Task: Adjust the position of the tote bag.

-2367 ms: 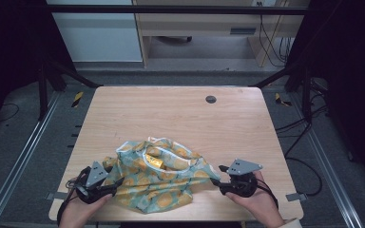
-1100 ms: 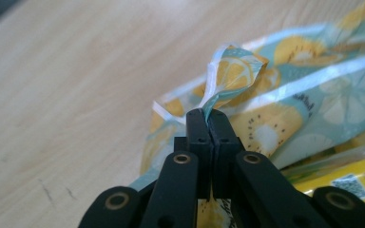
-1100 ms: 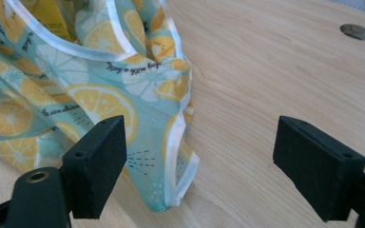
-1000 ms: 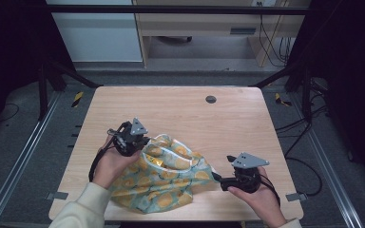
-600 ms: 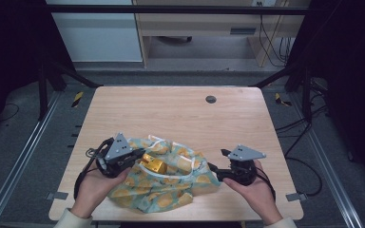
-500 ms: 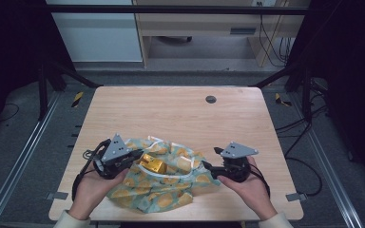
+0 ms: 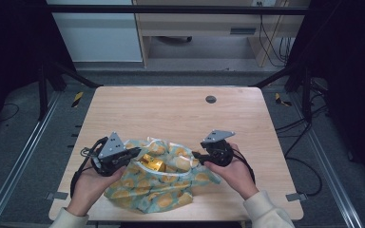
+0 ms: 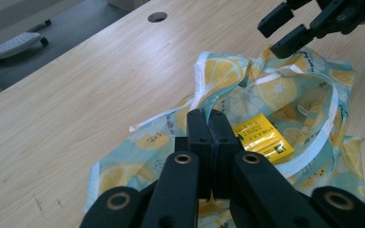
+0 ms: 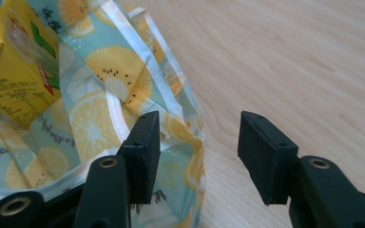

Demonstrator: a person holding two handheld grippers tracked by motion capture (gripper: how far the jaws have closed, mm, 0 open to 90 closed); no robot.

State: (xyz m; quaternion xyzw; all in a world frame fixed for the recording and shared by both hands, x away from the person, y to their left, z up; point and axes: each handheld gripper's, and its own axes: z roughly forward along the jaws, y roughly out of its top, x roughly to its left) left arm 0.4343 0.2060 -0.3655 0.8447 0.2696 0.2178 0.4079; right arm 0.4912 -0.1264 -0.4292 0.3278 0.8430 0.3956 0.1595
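Observation:
A fabric bag printed with lemon slices lies crumpled on the near part of the table, its mouth open upward. A yellow carton sits inside it. My left gripper is shut on the bag's white-hemmed rim at the left; in the left gripper view its jaws press together on the cloth beside the carton. My right gripper is at the bag's right rim. Its jaws have just been closing and stand half apart, with the bag's edge in the gap, not pressed.
The wooden table has a round cable hole near its far edge. Metal frame rails run along both sides. A white cabinet and trailing cables stand on the floor beyond the table.
The left gripper has come down and toward the front left with the bag's rim. The right gripper has moved left onto the bag's right edge, its jaws narrower.

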